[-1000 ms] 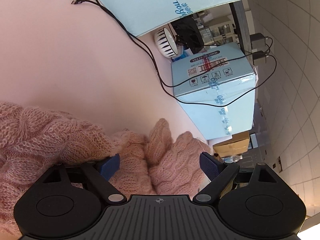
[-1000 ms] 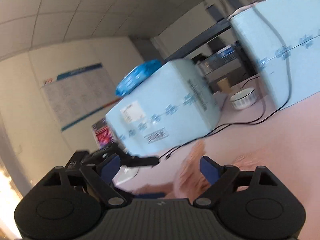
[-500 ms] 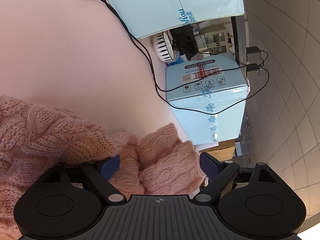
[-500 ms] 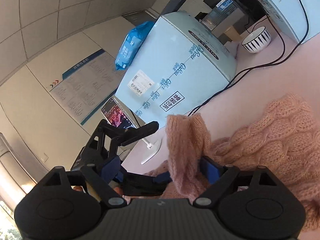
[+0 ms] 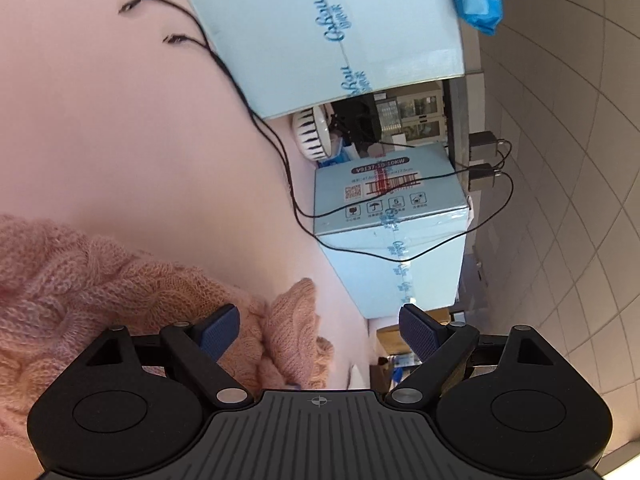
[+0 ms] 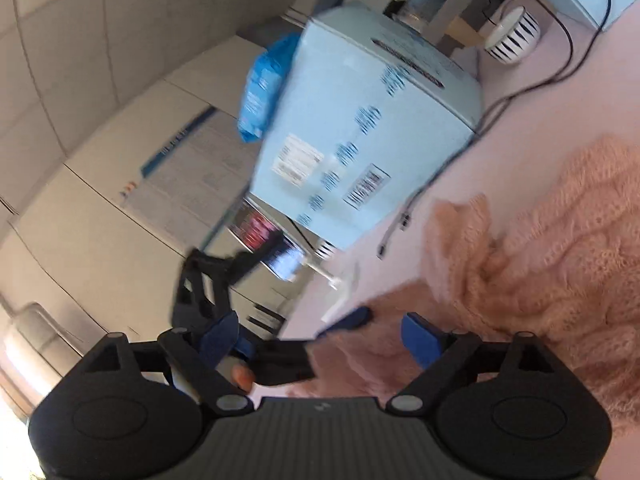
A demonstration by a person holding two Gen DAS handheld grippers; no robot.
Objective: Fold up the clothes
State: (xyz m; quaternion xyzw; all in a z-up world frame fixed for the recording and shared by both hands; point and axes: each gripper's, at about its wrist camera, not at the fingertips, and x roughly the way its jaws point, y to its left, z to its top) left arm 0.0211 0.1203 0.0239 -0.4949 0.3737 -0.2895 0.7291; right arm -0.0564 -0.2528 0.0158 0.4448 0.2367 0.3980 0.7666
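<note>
The left gripper (image 5: 319, 330) stands wide open with a fold of the pink knitted sweater (image 5: 80, 288) bunched between its pads, unpinched. The right gripper (image 6: 320, 334) is equally wide; the sweater lies just ahead to its right, apparently not gripped in the blur.

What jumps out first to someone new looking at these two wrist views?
The pink cable-knit sweater, bunched on the pink table right at both grippers; the left gripper and right gripper stand open with knit between the jaws. Behind it stand pale blue boxes, black cables trailing over one, with a striped bowl between them.
</note>
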